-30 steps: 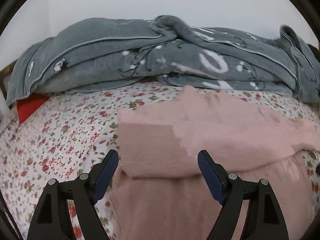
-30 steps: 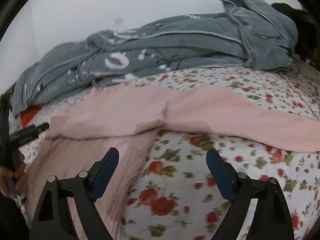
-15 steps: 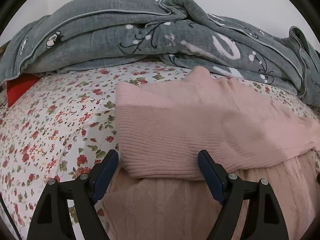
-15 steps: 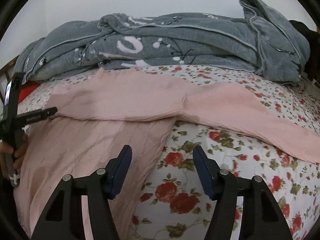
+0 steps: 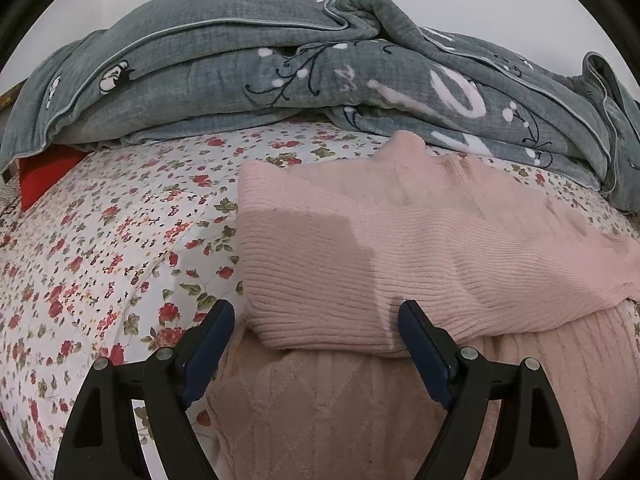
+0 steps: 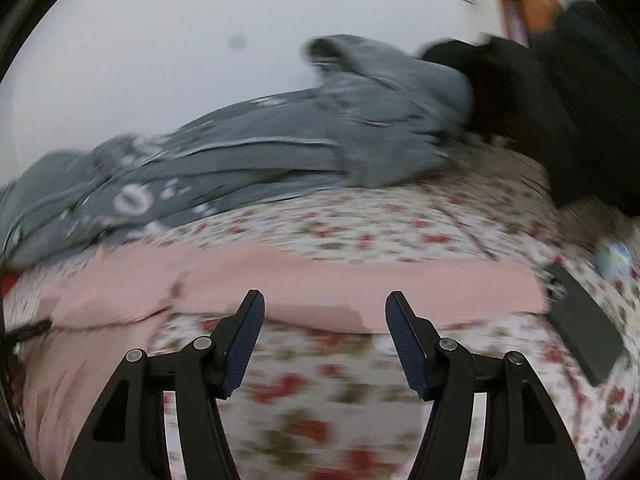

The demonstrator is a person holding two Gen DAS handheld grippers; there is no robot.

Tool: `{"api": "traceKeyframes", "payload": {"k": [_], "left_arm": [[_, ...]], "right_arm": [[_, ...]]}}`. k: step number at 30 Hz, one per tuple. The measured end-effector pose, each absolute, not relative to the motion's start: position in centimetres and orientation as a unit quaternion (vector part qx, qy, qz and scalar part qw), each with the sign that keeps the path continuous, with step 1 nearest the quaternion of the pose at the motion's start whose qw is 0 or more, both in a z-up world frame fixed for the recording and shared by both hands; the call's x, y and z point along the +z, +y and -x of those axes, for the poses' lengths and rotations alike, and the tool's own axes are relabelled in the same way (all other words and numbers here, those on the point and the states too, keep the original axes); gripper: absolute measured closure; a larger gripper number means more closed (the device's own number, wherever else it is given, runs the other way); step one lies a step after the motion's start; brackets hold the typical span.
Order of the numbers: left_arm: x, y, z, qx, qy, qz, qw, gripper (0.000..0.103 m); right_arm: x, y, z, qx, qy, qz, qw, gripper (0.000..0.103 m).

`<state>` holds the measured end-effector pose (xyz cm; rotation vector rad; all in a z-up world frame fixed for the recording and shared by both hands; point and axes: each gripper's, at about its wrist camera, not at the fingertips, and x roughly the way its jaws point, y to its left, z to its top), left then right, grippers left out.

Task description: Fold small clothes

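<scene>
A pink knit sweater (image 5: 400, 260) lies on the floral bed sheet (image 5: 100, 260). One ribbed sleeve is folded across its body. My left gripper (image 5: 316, 316) hovers low at the near edge of that folded sleeve, open, its jaws opening a little wider, pads clear of the knit. In the blurred right wrist view the other sleeve (image 6: 360, 288) stretches out to the right over the sheet. My right gripper (image 6: 325, 300) stands open just in front of that sleeve, with nothing between its pads.
A grey quilt (image 5: 240, 80) is heaped along the back of the bed. A red item (image 5: 44, 176) shows under its left end. In the right wrist view, a flat black object (image 6: 584, 328) lies right of the sleeve's end, with dark clothing (image 6: 560, 120) behind.
The right gripper swung right along the outstretched sleeve and its jaws narrowed. The left gripper sank a little toward the folded sleeve, then held still.
</scene>
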<state>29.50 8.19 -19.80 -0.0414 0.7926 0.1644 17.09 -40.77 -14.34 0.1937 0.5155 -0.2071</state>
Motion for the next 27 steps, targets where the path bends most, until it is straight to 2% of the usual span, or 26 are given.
{"api": "traceKeyframes", "payload": {"k": [4, 10, 11, 14, 15, 27], "left_arm": [[-19.7, 8.0, -29.4, 0.086, 0.383, 0.016, 0.920, 0.019], [-19.7, 7.8, -29.6, 0.100, 0.384, 0.005, 0.918, 0.019], [-19.7, 7.8, -29.6, 0.099, 0.383, 0.004, 0.918, 0.019], [-19.8, 7.9, -29.7, 0.093, 0.389, 0.010, 0.917, 0.019], [-19.9, 8.0, -29.8, 0.092, 0.390, 0.012, 0.916, 0.019], [-20.2, 7.9, -30.0, 0.083, 0.398, 0.013, 0.913, 0.018]], "right_arm": [[-14.9, -46.4, -15.6, -0.121, 0.254, -0.149, 0.948, 0.041], [-16.3, -50.4, -14.4, -0.139, 0.271, -0.165, 0.938, 0.042], [-16.5, -50.7, -14.2, -0.141, 0.272, -0.163, 0.938, 0.043], [-17.3, -51.6, -13.9, -0.133, 0.280, -0.177, 0.934, 0.059], [-17.7, -52.0, -13.9, -0.131, 0.283, -0.188, 0.931, 0.061], [-18.9, -54.0, -15.8, -0.115, 0.299, -0.252, 0.913, 0.063]]}}
